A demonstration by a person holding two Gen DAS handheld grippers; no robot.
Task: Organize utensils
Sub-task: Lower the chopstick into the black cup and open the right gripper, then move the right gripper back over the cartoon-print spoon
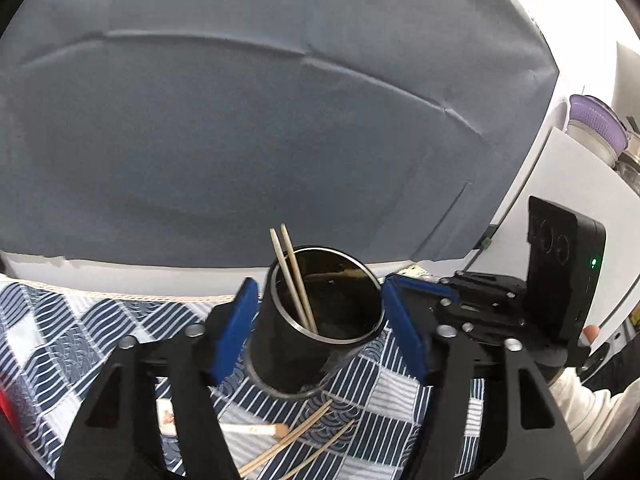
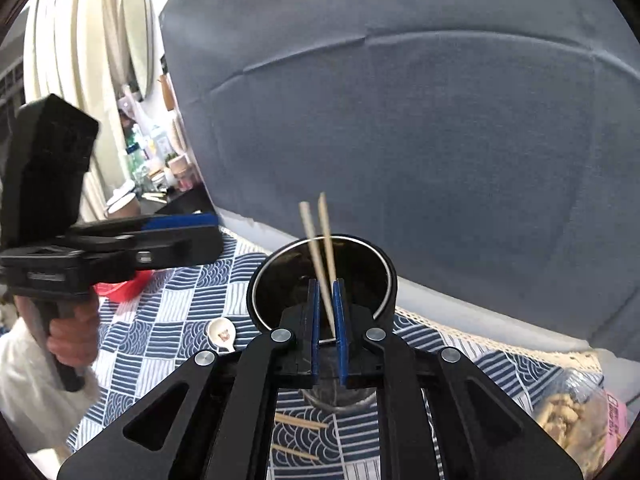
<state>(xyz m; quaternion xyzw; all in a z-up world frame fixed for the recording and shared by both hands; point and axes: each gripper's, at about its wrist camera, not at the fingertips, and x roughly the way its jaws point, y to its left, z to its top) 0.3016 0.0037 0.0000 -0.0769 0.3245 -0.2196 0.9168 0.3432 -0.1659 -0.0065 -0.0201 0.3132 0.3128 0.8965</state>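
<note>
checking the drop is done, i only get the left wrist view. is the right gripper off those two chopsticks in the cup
observer: not clear yet. the right gripper sits over the cup, jaws a narrow gap apart, one chopstick between the pads, seemingly not pinched.
operator: anything right of the cup
observer: a clear bag of snacks on the cloth.
operator: and on the left
observer: a white spoon, bowl facing up.
</note>
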